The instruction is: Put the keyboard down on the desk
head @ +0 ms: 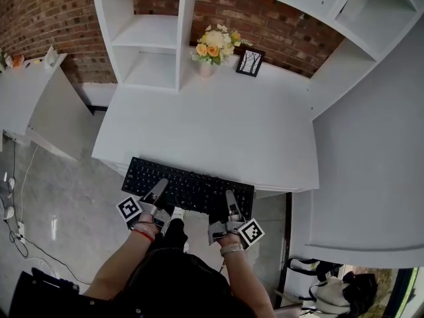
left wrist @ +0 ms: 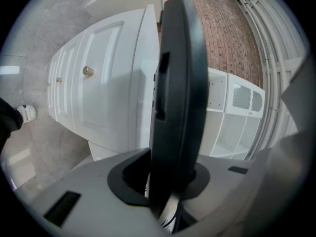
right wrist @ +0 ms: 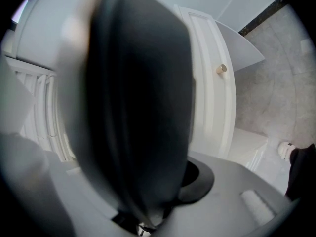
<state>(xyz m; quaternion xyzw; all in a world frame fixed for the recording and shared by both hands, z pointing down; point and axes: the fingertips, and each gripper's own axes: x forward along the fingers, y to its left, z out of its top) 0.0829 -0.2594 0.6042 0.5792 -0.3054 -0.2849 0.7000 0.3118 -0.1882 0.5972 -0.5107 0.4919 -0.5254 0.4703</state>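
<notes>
White-topped desk (head: 218, 131) against red brick wall (head: 46, 12): the flat black plastic keyboard (head: 189, 184) overhangs its near edge, with the left gripper (head: 159, 191) and right gripper (head: 230, 202) both clamped on the keyboard's near side. Only the gripper views show the white panelled front (left wrist: 106, 93) with a brass knob (left wrist: 88, 70) under the desk top.

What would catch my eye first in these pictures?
A black keyboard, clamped along its near edge by the left claw and the right claw, at the front edge of a white desk. Then a vase of yellow and white flowers at the desk's back, before a brick wall.
</notes>
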